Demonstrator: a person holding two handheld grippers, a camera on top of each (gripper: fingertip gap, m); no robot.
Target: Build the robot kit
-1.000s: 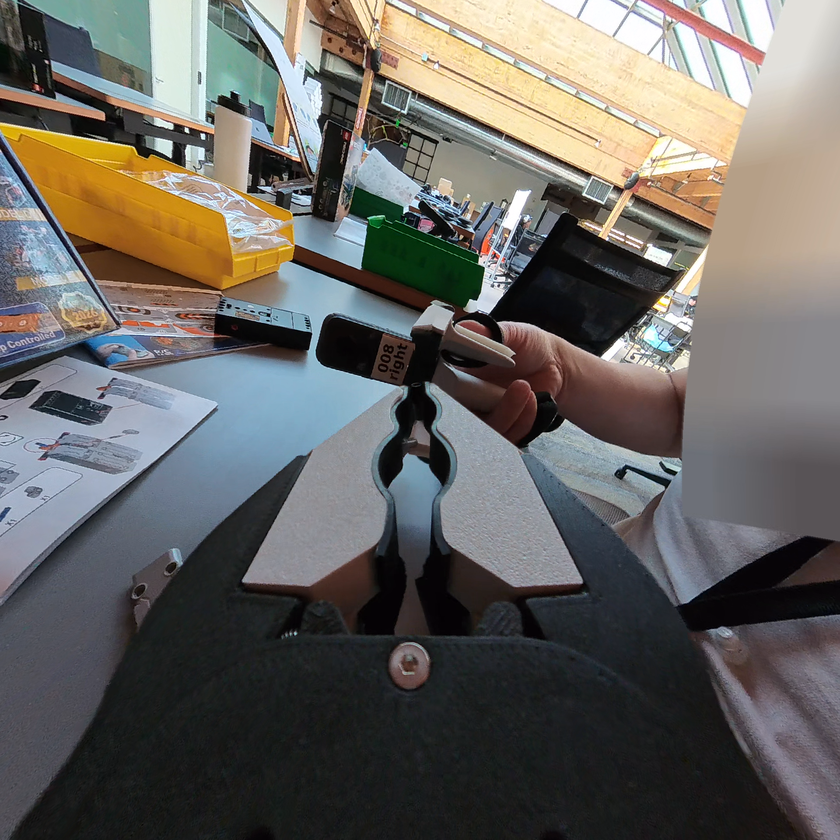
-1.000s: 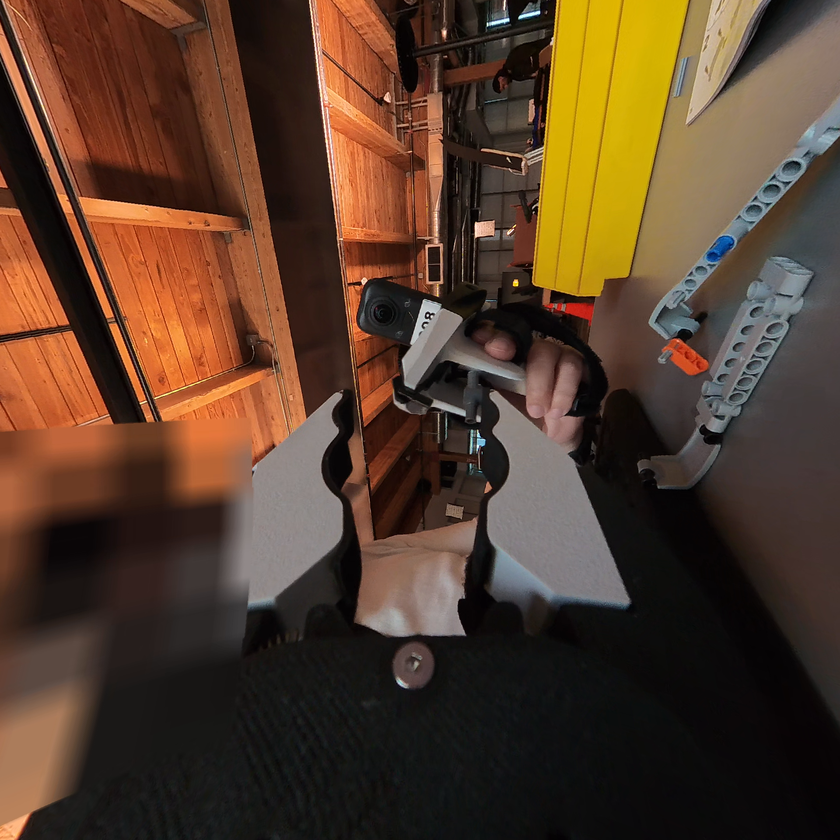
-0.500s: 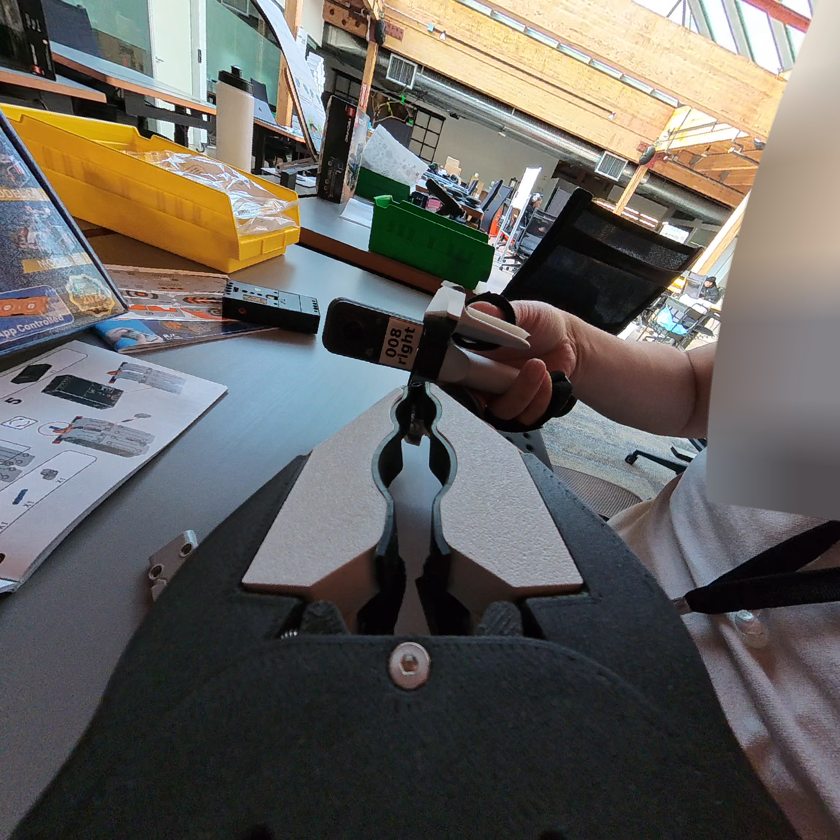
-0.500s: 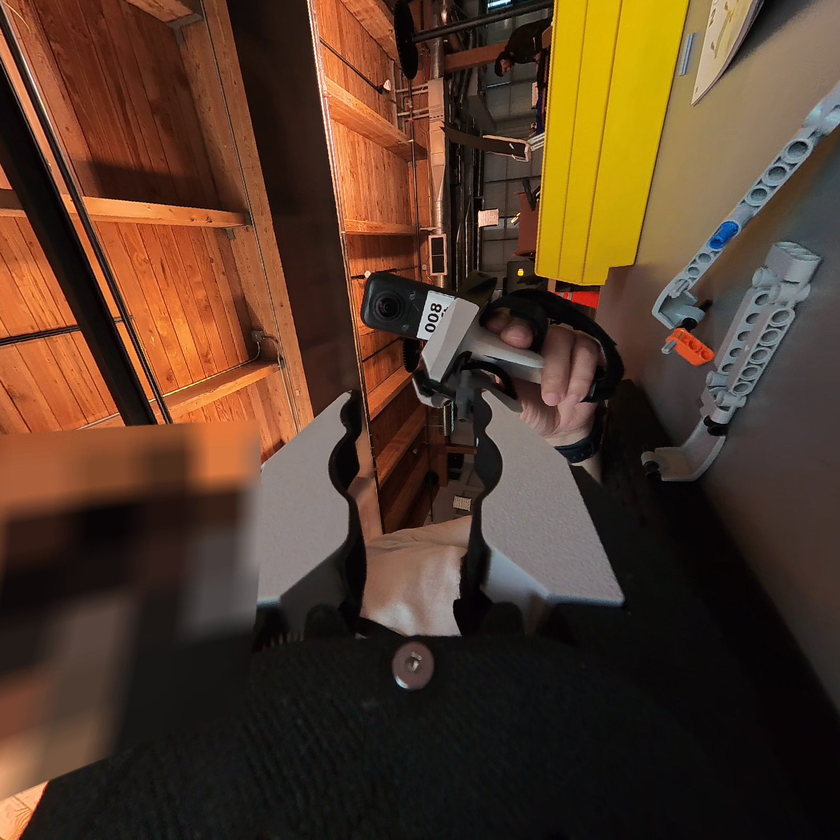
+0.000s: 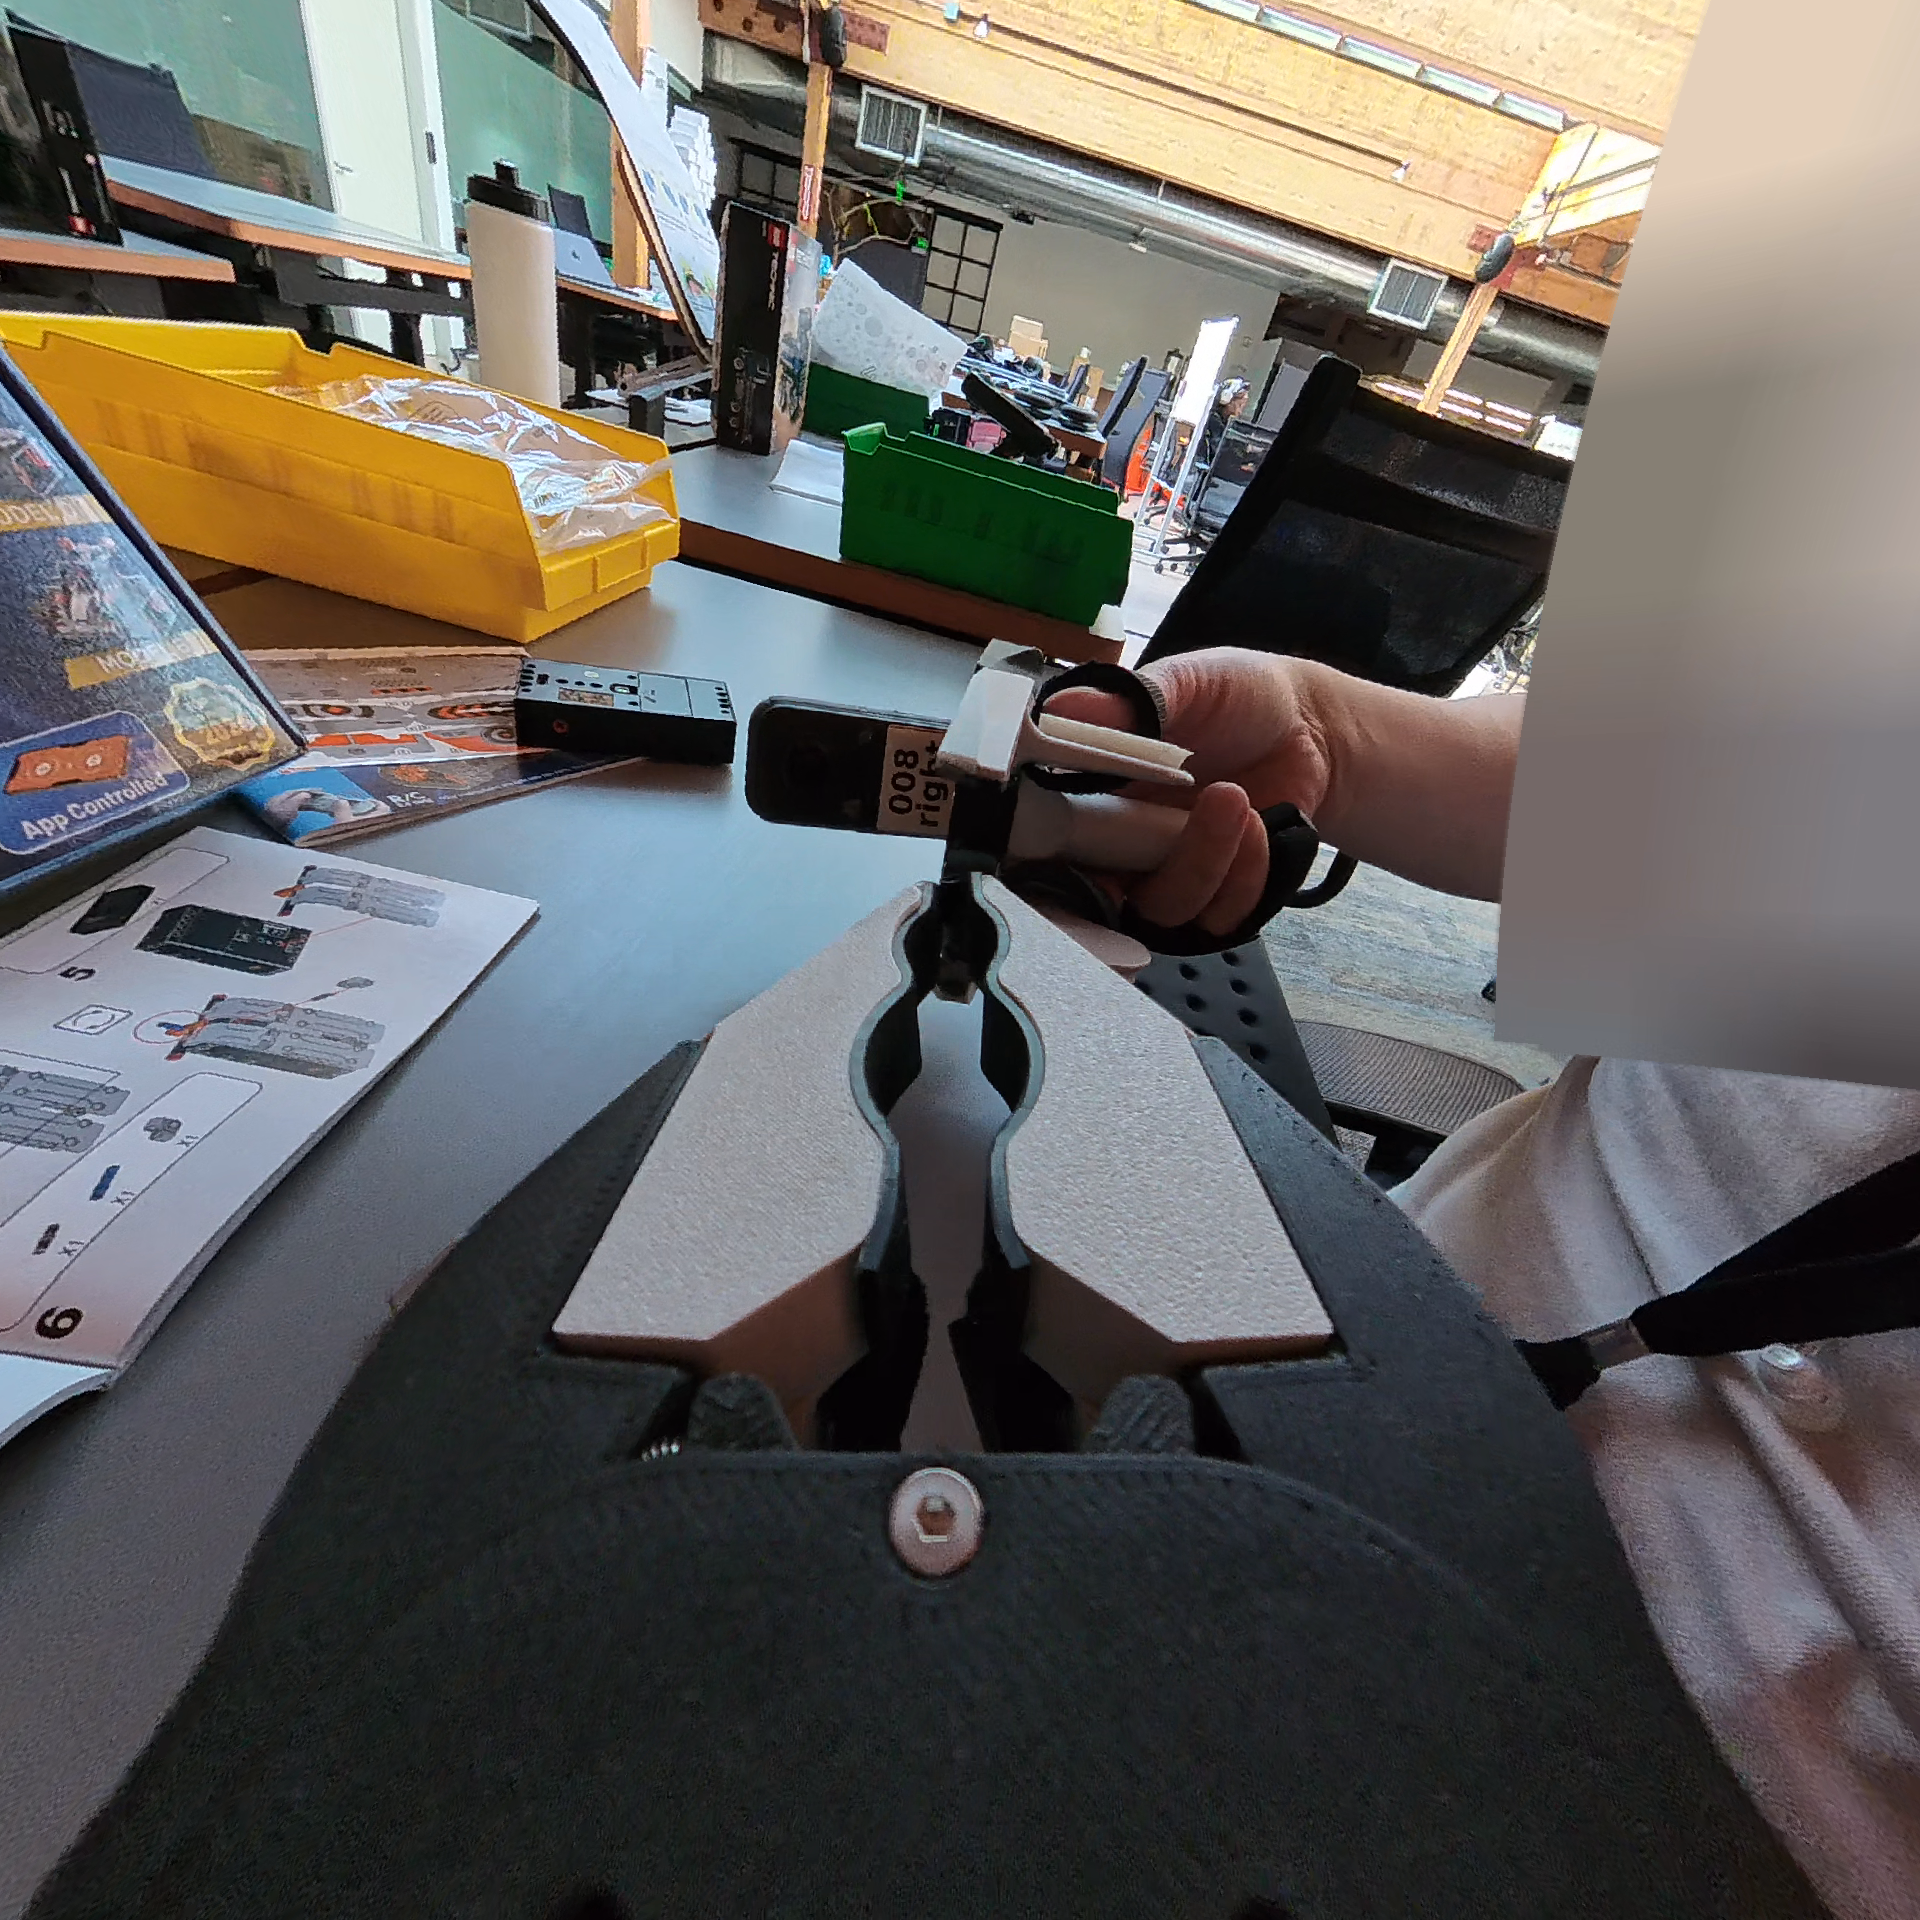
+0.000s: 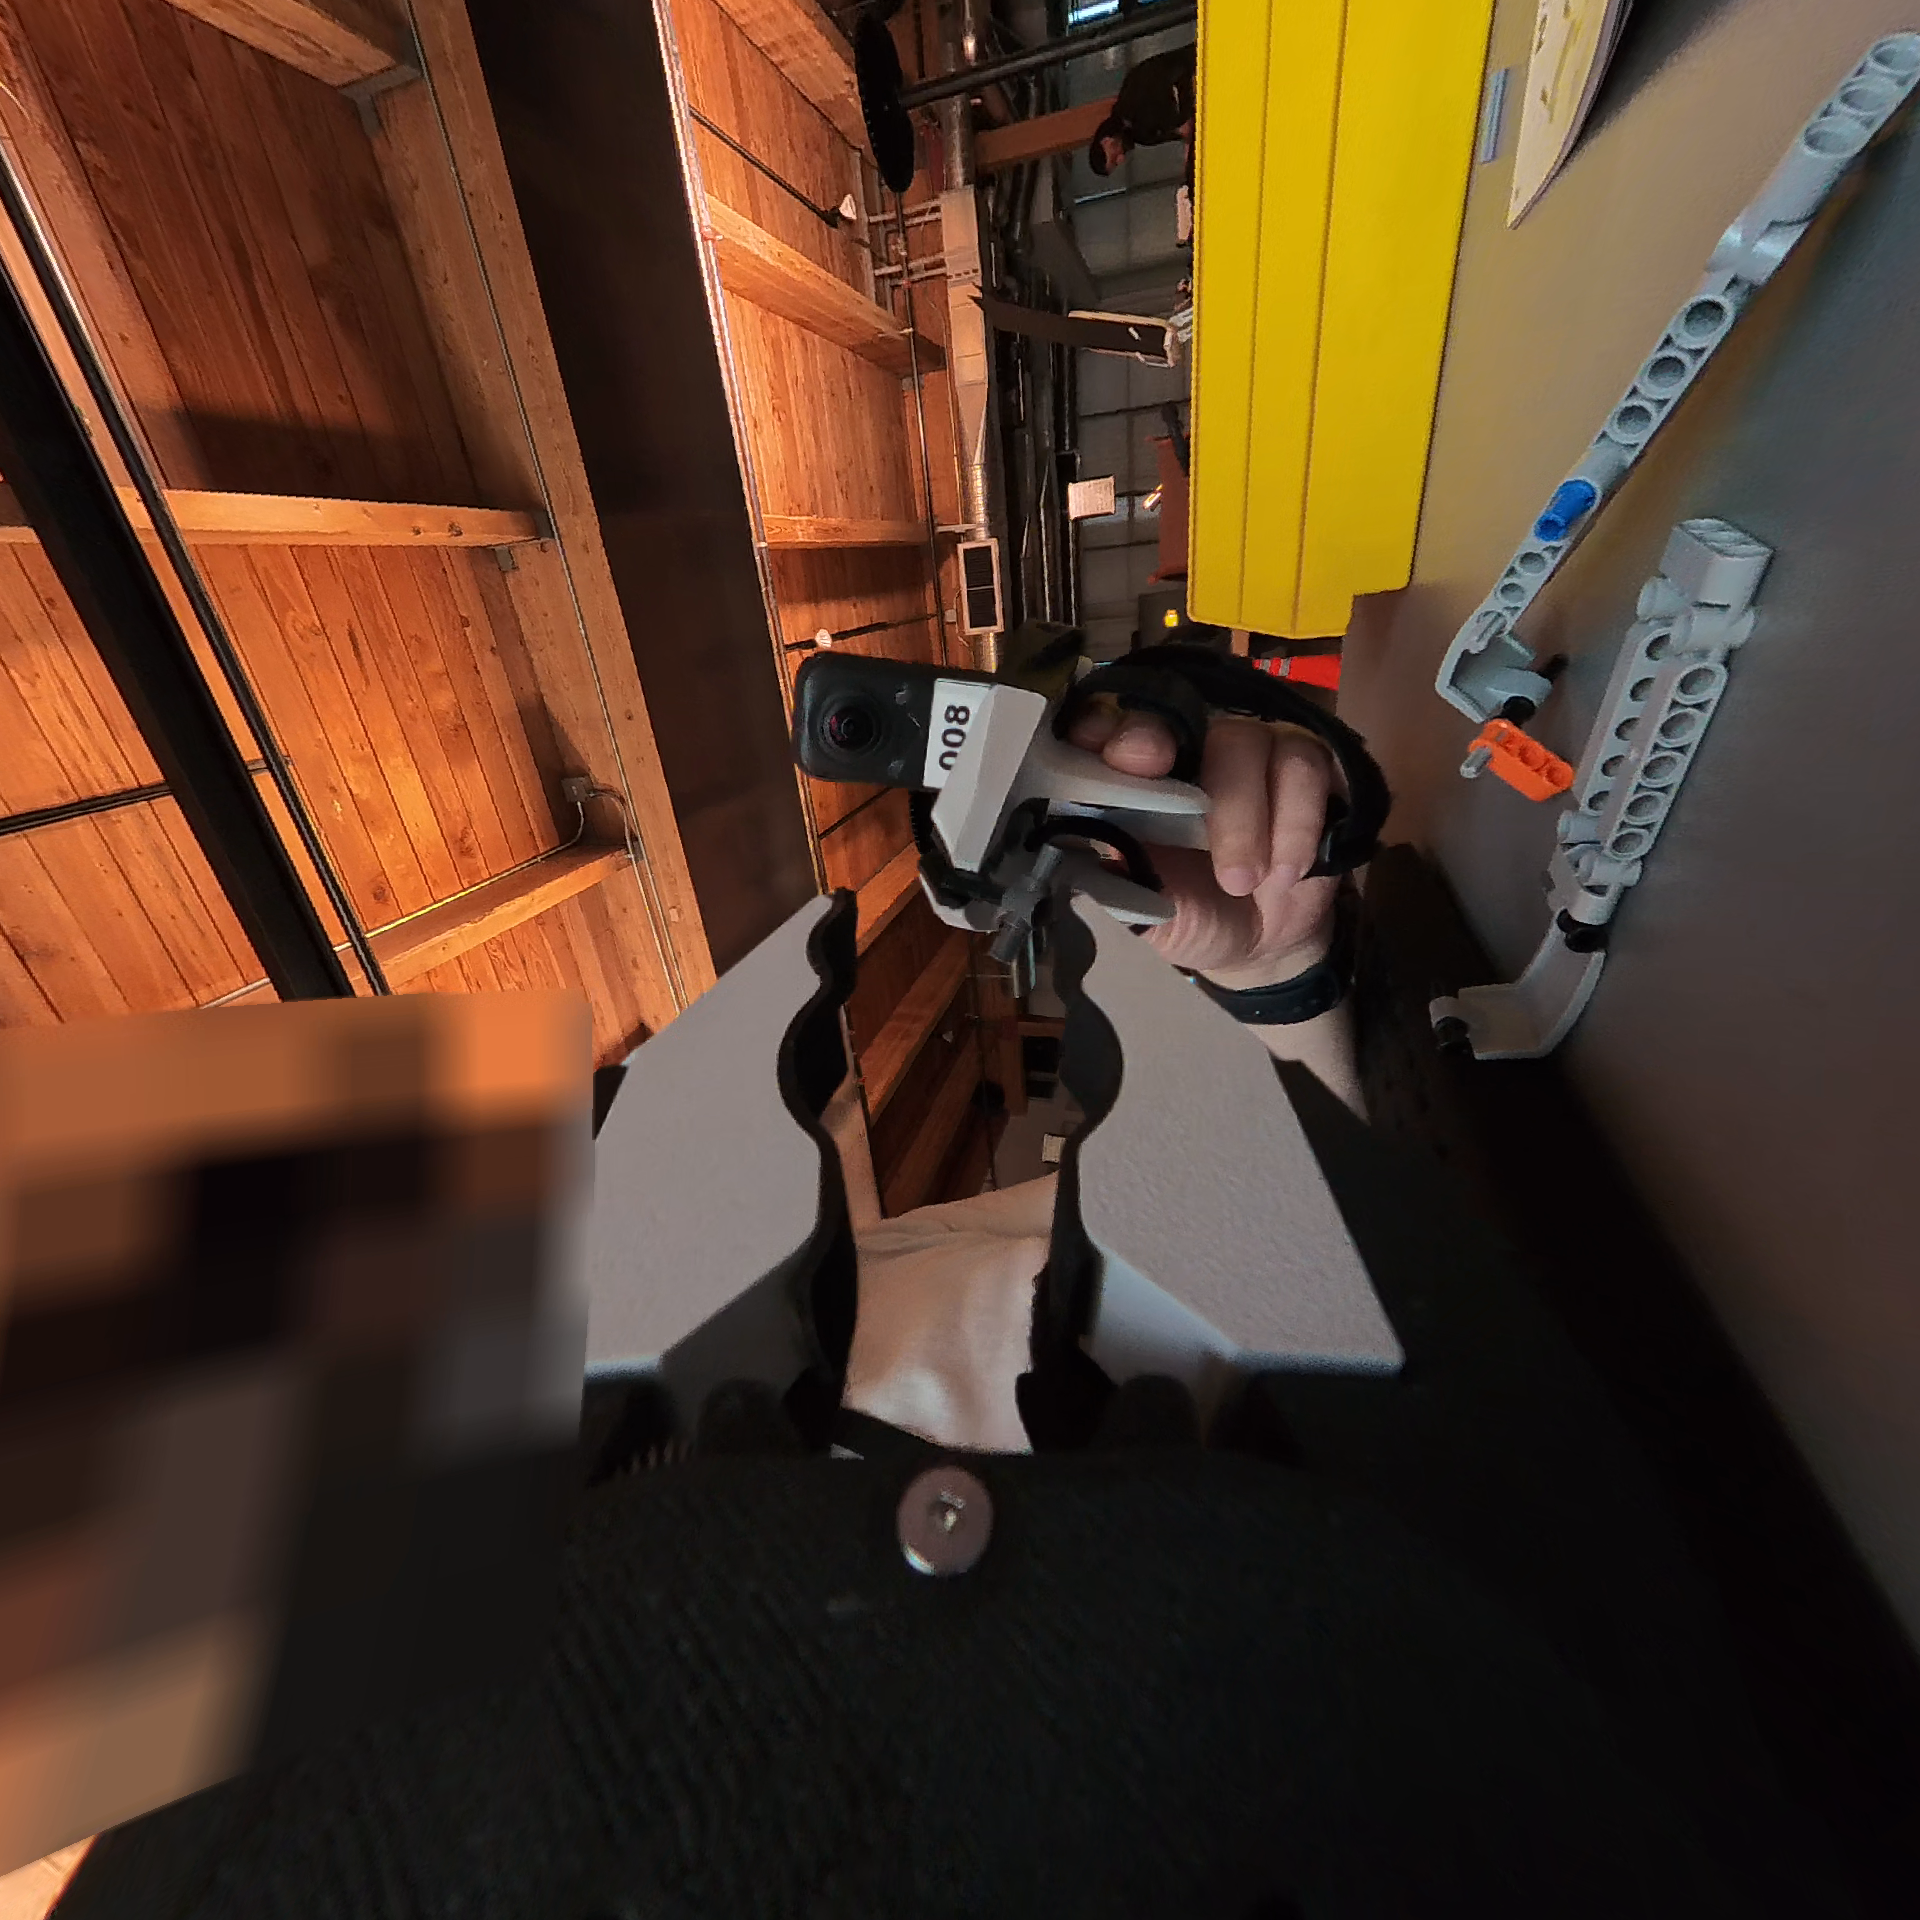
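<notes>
My left gripper (image 5: 954,927) is shut on a small grey pin piece (image 5: 953,985) and holds it in the air above the grey table (image 5: 665,894). My right gripper (image 6: 956,925) is open, rolled on its side, and faces the left one. In the right wrist view the grey piece (image 6: 1023,909) sits at the level of my right fingertips, close to the right finger (image 6: 1086,966); I cannot tell if they touch. A hand (image 5: 1236,790) holds the right gripper, whose black camera (image 5: 831,769) shows just beyond my left fingertips.
Grey holed beams (image 6: 1652,769), a long grey beam (image 6: 1704,312) with a blue pin (image 6: 1564,509) and an orange piece (image 6: 1517,758) lie on the table. A yellow bin (image 5: 364,488), black box (image 5: 623,712), instruction booklet (image 5: 208,1039), green bin (image 5: 977,520) and black chair (image 5: 1351,540) stand around. Left and right tips are no more than a few centimetres apart.
The two grippers have drawn a little closer together. The grey piece now sits nearer the gap of my right fingers, which have narrowed slightly. The left stays shut on it.
</notes>
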